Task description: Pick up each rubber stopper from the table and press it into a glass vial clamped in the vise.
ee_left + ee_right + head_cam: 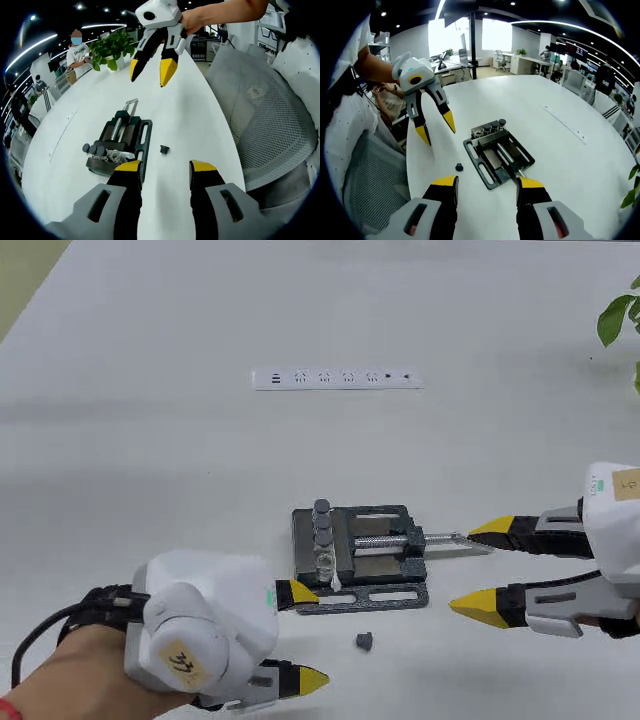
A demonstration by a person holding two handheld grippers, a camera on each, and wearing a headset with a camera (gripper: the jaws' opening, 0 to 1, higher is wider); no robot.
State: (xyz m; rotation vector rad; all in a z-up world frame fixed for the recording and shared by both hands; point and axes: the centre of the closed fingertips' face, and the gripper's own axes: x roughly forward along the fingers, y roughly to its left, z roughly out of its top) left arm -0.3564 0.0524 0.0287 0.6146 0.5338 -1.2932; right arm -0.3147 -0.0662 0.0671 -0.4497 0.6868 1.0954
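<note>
A loose rubber stopper (364,641) is shown on the table (150,460) just before the vise (375,565), between the left gripper (306,635) and the right gripper (462,568) (both pairs of jaws spread, empty). Vials (324,540), some stoppered, are clamped in the vise; a power strip (337,378) lies well beyond.

A: White power strip (337,378) lying flat, upper centre of the head view, on the pale table (150,460).
B: And green plant leaves (618,318) poking in at the right edge!
A: Left gripper view now: grey mesh chair (260,100) at right, a person (77,52) standing upper left.
</note>
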